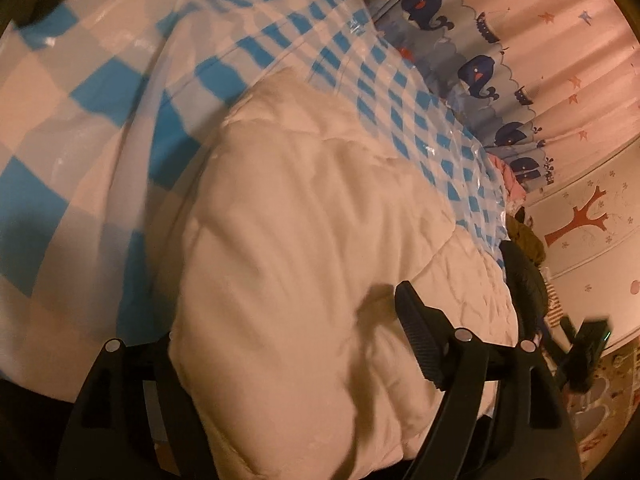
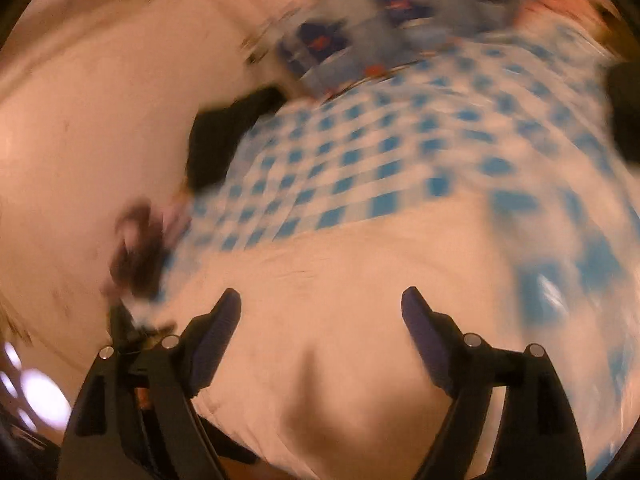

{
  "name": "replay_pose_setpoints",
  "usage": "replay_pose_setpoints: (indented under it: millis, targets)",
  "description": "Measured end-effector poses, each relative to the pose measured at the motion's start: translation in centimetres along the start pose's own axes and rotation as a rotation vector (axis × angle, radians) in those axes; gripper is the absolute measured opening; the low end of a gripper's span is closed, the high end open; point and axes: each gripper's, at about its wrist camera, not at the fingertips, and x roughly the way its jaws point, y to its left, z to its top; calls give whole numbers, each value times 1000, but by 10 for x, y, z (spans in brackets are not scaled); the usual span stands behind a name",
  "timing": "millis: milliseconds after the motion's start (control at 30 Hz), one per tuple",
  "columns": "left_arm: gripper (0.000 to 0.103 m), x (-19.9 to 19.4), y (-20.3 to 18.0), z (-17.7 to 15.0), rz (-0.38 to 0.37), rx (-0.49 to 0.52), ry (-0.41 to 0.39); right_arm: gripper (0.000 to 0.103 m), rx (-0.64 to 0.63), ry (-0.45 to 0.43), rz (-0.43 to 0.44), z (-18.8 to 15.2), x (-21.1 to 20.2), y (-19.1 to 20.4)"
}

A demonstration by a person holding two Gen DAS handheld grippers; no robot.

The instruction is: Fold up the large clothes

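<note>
A large cream-white padded garment [image 1: 304, 264] lies bunched on a blue-and-white checked cover [image 1: 80, 92]. My left gripper [image 1: 288, 320] is open wide with the garment bulging between its fingers; the right finger [image 1: 420, 344] shows, the left one is hidden behind the fabric. In the blurred right wrist view the same white garment [image 2: 340, 272] spreads over the checked cover [image 2: 360, 148]. My right gripper [image 2: 320, 308] is open and empty just above the garment.
A curtain with whale prints [image 1: 480, 68] hangs behind the bed. Dark clothes [image 1: 524, 264] are piled at the bed's far edge near a wall with a tree decal [image 1: 580, 216]. A dark item [image 2: 224, 136] lies at the cover's left edge.
</note>
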Motion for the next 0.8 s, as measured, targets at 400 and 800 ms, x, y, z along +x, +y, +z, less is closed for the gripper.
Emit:
replay_pose_setpoints:
  millis: [400, 800]
  targets:
    - [81, -7, -40, -17, 197, 210, -157, 84, -212, 271, -355, -1, 191, 24]
    - [87, -7, -49, -31, 252, 294, -227, 91, -340, 217, -399, -60, 136, 78]
